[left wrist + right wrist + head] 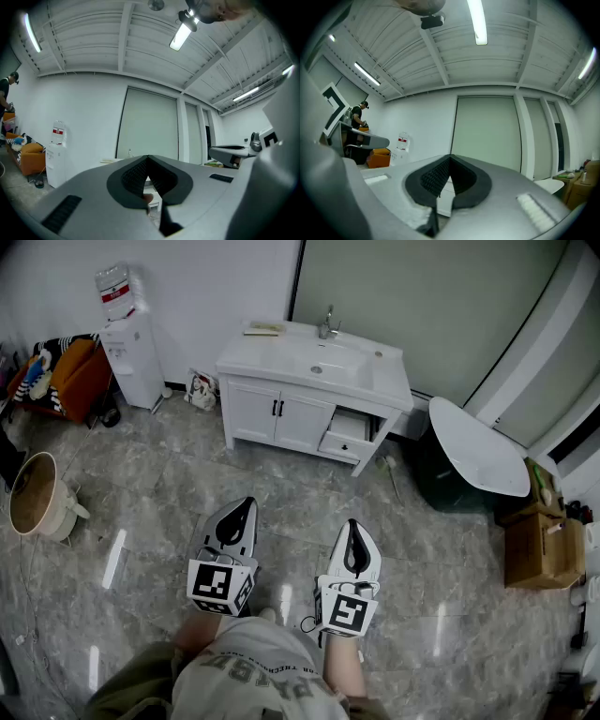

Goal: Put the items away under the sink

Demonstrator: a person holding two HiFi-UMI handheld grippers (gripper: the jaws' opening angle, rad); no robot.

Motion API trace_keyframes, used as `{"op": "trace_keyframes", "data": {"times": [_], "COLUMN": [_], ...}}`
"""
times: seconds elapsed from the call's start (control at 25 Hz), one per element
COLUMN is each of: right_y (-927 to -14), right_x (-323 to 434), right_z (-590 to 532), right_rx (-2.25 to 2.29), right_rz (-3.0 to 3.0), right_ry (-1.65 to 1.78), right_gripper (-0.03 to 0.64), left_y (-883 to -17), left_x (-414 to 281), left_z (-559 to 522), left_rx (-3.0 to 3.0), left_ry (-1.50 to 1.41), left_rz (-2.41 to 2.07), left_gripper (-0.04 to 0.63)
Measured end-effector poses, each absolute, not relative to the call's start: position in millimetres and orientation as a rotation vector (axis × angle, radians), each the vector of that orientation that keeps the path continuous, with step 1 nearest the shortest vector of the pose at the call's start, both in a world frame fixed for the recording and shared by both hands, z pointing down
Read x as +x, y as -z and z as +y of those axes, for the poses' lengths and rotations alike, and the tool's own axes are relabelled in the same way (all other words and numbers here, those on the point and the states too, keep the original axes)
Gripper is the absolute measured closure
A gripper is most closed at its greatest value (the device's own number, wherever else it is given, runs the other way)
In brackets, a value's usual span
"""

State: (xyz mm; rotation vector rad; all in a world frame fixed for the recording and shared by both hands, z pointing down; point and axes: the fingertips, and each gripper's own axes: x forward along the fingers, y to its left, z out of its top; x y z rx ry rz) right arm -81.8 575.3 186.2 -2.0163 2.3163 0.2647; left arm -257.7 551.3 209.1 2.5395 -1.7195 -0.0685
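Standing well back from the white vanity on a glossy grey floor, we hold the left gripper and the right gripper side by side, each with its jaws pressed together on nothing. Nothing to be stowed is in hand. The likeliest candidate we can see is a flat pale item on the counter left of the sink, near the back edge and well apart from both grippers; what it is we cannot tell. We judge it light and thin, perhaps soft, so a pinch across one edge should lift it, though so low a thing may slide on the smooth top before the jaws bite. The two doors under the basin are closed, with dark handles where they meet, and we reckon a handle must be pinched first. The drawer at the right stands pulled out. Only the head view gives the floor, the cabinet front and both tools together. The gripper views give what it cannot: ribbed pads meeting tip to tip, ceiling lights overhead and, in the right gripper view, a person far off at the left
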Motion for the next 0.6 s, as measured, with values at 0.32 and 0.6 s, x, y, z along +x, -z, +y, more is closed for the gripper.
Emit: {"op": "trace_keyframes", "data": {"times": [0.32, 0.6], "right_y": [-183.4, -185.4], "right_x": [-82.1, -77.9], "right_z": [574.9, 570.5], "right_rx": [-2.003, -2.002], "right_rz": [2.305, 2.333], "right_ry": [-0.274, -0.285], "right_gripper": [0.618, 0.618], "left_y": [-206.9, -204.3], "left_x": [-254.3, -248.7], "left_z": [551.5, 546.8], "left_rx": [2.560, 2.564], "left_ry": [0.059, 0.055], "left_rz": [-1.709, -1.711], "left_gripper": [0.586, 0.586]}}
